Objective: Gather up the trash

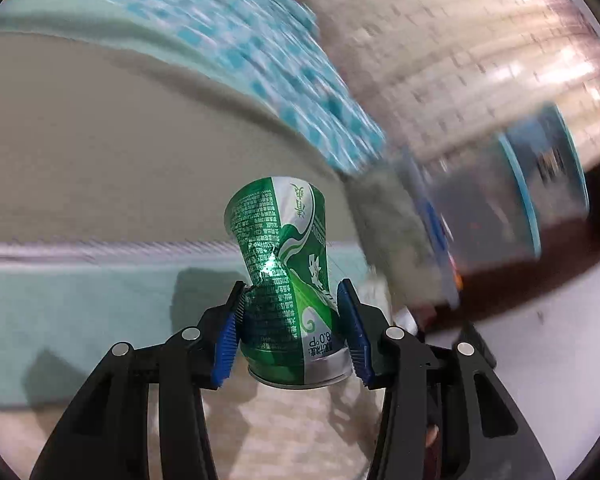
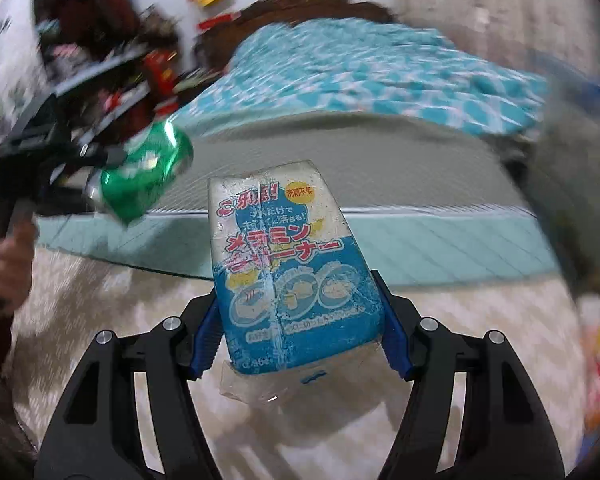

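My left gripper (image 1: 292, 320) is shut on a crushed green drink can (image 1: 284, 264), held off the floor with its base toward the camera. The same can (image 2: 148, 176) and the left gripper show blurred at the left of the right wrist view. My right gripper (image 2: 300, 320) is shut on a blue and white sponge packet (image 2: 288, 264) with Japanese print, wrapped in clear plastic, held above the floor.
A bed with a grey mattress (image 2: 360, 160) and a blue checked blanket (image 2: 380, 72) lies ahead, a pale green mat (image 2: 420, 248) beside it. A blue-rimmed bin (image 1: 520, 200) is blurred at the right in the left wrist view. Cluttered shelves (image 2: 100, 40) stand at the far left.
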The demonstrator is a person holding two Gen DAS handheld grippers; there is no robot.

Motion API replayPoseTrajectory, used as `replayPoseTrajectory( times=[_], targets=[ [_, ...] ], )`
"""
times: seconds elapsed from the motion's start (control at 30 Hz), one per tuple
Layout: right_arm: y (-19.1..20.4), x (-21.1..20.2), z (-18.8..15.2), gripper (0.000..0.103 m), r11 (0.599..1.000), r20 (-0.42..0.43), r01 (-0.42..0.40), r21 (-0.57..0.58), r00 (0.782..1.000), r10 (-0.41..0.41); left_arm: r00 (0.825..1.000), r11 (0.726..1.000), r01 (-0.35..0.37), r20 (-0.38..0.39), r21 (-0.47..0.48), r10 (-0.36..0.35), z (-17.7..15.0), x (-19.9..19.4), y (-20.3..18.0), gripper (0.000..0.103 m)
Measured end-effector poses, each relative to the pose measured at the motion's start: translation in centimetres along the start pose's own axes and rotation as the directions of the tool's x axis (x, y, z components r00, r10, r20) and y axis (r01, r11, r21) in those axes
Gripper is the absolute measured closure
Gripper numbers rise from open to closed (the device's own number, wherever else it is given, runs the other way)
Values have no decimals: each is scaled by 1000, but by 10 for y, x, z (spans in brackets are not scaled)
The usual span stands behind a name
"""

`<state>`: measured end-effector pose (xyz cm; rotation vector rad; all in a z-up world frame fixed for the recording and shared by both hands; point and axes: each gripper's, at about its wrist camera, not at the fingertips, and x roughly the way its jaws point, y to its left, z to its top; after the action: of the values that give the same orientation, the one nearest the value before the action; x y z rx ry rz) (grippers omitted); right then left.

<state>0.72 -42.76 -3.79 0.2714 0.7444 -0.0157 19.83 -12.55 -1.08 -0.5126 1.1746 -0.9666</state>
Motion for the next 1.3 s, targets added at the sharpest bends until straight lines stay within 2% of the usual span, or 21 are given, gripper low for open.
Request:
replayPoseTrajectory(
  times=[0.1, 0.2, 0.23, 0.27, 0.3, 0.33, 0.37, 0.4, 0.43, 0.5, 0.6, 0.67, 0.73, 0.8, 0.87, 0.93, 1.0, 1.13, 1.3],
  targets=[
    [-54, -43, -10, 36, 990, 66, 93, 104, 993, -100, 994, 997, 60, -97, 56, -55, -14, 48, -45, 60],
    [-116, -87, -26, 36, 950, 122, 169, 262, 971, -206, 980, 988, 108, -177, 112, -87, -21, 103, -91, 62],
    [-133, -98, -33, 36, 932, 133, 184, 312, 963, -235, 974, 983, 126, -203, 135, -97, -24, 123, -108, 62],
    [-162, -114, -45, 36, 895, 145, 205, 397, 949, -282, 968, 978, 139, -227, 157, -102, -26, 142, -124, 63],
    [-178, -122, -52, 36, 869, 146, 210, 448, 942, -303, 963, 973, 151, -249, 172, -105, -28, 161, -138, 65],
    [-202, -130, -64, 36, 826, 141, 208, 524, 935, -325, 955, 969, 165, -274, 183, -111, -31, 178, -150, 67],
    [-221, -134, -75, 36, 788, 133, 196, 583, 934, -331, 944, 964, 182, -308, 193, -116, -34, 203, -166, 72],
    [-235, -135, -81, 36, 761, 127, 186, 621, 935, -332, 936, 961, 191, -332, 199, -117, -39, 221, -176, 84],
    [-251, -133, -90, 36, 726, 115, 172, 666, 938, -328, 925, 958, 198, -363, 208, -112, -43, 244, -187, 85],
    [-269, -125, -99, 36, 691, 104, 145, 708, 946, -305, 916, 959, 168, -396, 227, -67, -54, 280, -198, 85],
    [-285, -111, -108, 36, 664, 83, 125, 737, 958, -273, 896, 967, 115, -443, 226, -3, -72, 318, -199, 85],
    [-288, -104, -112, 36, 653, 95, 91, 752, 965, -243, 894, 964, 106, -448, 245, 16, -77, 322, -198, 85],
    [-288, -100, -111, 36, 654, 97, 86, 752, 966, -239, 903, 960, 80, -428, 267, 44, -76, 320, -197, 79],
    [-289, -100, -112, 35, 646, 105, 79, 759, 965, -242, 917, 964, 63, -396, 258, 46, -68, 312, -194, 56],
    [-288, -97, -114, 35, 645, 107, 78, 760, 964, -243, 940, 964, 48, -339, 260, 45, -58, 294, -189, 50],
    [-287, -100, -116, 35, 645, 117, 73, 761, 962, -247, 955, 968, 52, -297, 246, 24, -52, 275, -182, 45],
    [-287, -101, -116, 35, 647, 121, 73, 759, 961, -250, 966, 971, 54, -259, 235, 9, -49, 253, -174, 35],
    [-286, -101, -116, 35, 649, 124, 71, 758, 960, -250, 971, 972, 50, -240, 229, 7, -50, 221, -159, 30],
    [-294, -102, -122, 35, 613, 126, 48, 789, 963, -239, 972, 980, 7, -230, 200, 40, -64, 195, -133, 28]
  ],
)
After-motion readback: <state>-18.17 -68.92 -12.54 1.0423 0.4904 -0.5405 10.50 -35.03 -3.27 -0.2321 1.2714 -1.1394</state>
